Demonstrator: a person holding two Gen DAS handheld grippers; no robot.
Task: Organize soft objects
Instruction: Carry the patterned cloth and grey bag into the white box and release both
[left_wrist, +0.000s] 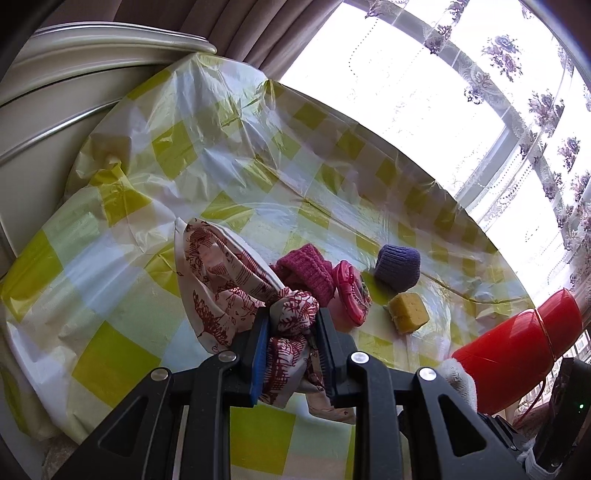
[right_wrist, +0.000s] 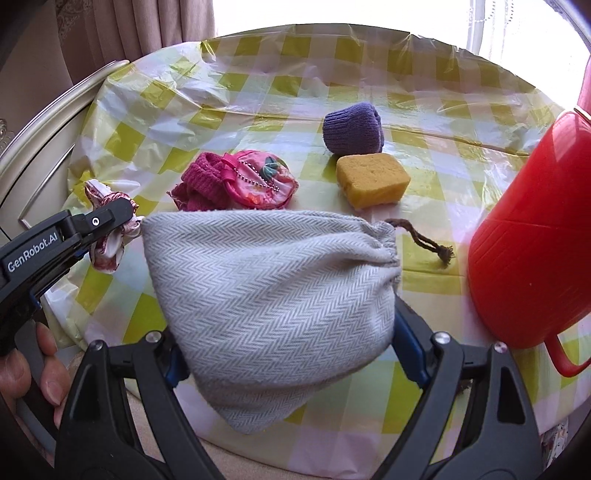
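Note:
My right gripper (right_wrist: 284, 332) is shut on a grey herringbone drawstring bag (right_wrist: 266, 280), with its wide-set fingers pressing both sides and the brown cord (right_wrist: 424, 240) trailing on the table. My left gripper (left_wrist: 291, 314) is shut on a bunched red-and-white printed cloth (left_wrist: 221, 273). In the right wrist view the left gripper (right_wrist: 125, 218) and that cloth (right_wrist: 110, 247) are at the left. Beyond them lie a pink knitted piece (right_wrist: 199, 181), a pink pouch (right_wrist: 262, 181) with a bead chain, a purple knitted roll (right_wrist: 352, 129) and a yellow sponge (right_wrist: 373, 179).
A tall red plastic jug (right_wrist: 532, 240) stands at the right, close to my right gripper. The round table (right_wrist: 258, 85) has a crinkled yellow-checked plastic cover. Cream furniture (left_wrist: 55, 92) and curtains stand behind it on the left, and a bright window is beyond.

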